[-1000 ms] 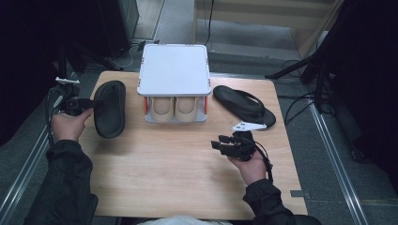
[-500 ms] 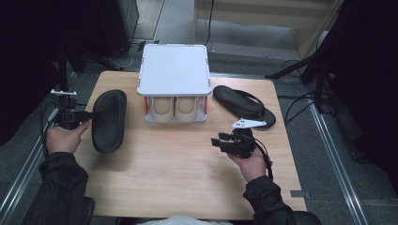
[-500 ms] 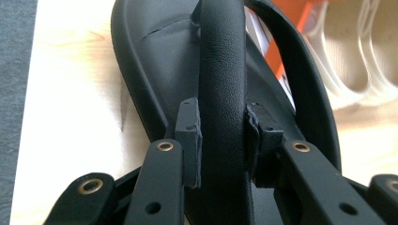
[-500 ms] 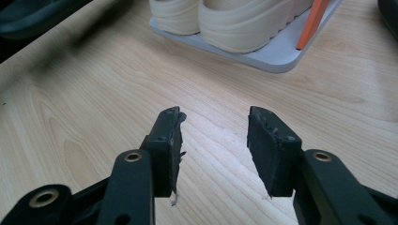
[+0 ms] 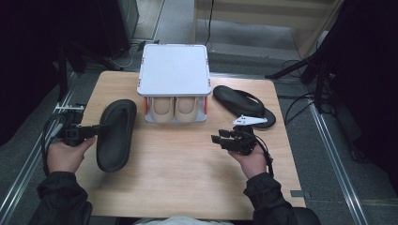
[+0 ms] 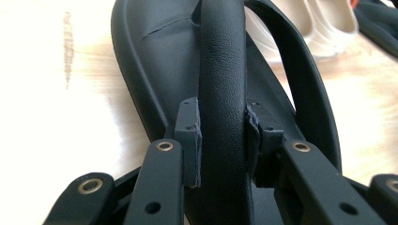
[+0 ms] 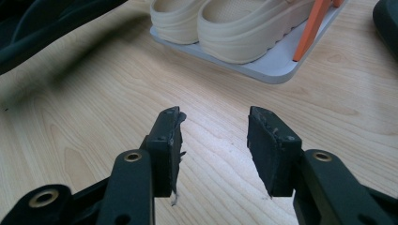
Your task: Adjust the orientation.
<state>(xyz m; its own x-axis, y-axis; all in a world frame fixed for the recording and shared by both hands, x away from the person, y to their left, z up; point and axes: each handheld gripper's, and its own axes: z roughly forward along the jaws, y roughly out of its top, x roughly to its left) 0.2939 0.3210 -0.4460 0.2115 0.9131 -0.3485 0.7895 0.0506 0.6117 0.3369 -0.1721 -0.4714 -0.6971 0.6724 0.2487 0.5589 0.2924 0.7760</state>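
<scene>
A black flip-flop (image 5: 115, 133) lies on the left of the wooden table (image 5: 187, 183). My left gripper (image 5: 96, 127) is shut on its strap (image 6: 223, 79); the pads (image 6: 190, 136) squeeze it from both sides. A second black flip-flop (image 5: 241, 104) rests at the right, behind my right gripper (image 5: 217, 138). That gripper is open above bare wood, and its fingers (image 7: 168, 140) stand apart with nothing between them. A small white two-level rack (image 5: 174, 70) stands at the back centre, with a pair of beige shoes (image 5: 174, 108) on its lower shelf (image 7: 277, 65).
Orange posts (image 7: 312, 23) hold up the rack's top. Metal rails (image 5: 338, 150) run along the floor on both sides of the table, and cables (image 5: 300, 101) trail at the right. Bare wood stretches across the middle and front of the table.
My left gripper has pulled the black flip-flop toward the person and turned it a little, away from the rack. The right gripper has barely moved.
</scene>
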